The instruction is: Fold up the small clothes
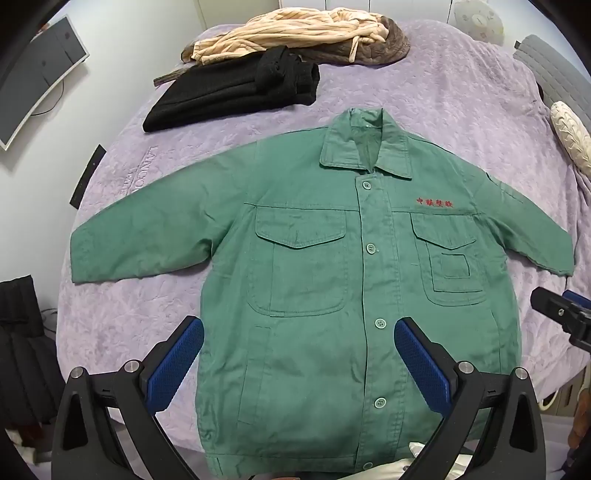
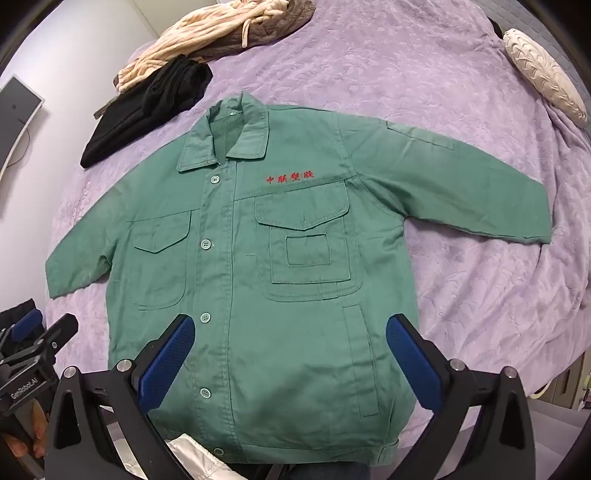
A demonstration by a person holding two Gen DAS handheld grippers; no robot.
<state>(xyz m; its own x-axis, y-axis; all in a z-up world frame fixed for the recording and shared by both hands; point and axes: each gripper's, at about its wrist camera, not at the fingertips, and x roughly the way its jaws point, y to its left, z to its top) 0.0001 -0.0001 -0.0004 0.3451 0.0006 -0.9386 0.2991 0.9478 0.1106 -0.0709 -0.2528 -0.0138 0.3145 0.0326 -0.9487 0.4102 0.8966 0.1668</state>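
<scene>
A green buttoned work jacket [image 1: 314, 266] with red embroidered characters lies flat and face up on the purple bedspread [image 1: 461, 92], both sleeves spread outward. It also shows in the right wrist view [image 2: 295, 258]. My left gripper [image 1: 298, 332] is open and empty, hovering above the jacket's lower front near its left half. My right gripper [image 2: 290, 332] is open and empty above the lower front near the right side pocket. Neither gripper touches the cloth.
A folded black garment [image 1: 236, 92] and a beige and brown bundle of clothes [image 1: 295, 33] lie at the far side of the bed. A cream cushion [image 2: 543, 74] sits at the right. A monitor [image 1: 33, 74] stands to the left. White fabric [image 2: 192, 458] lies at the near edge.
</scene>
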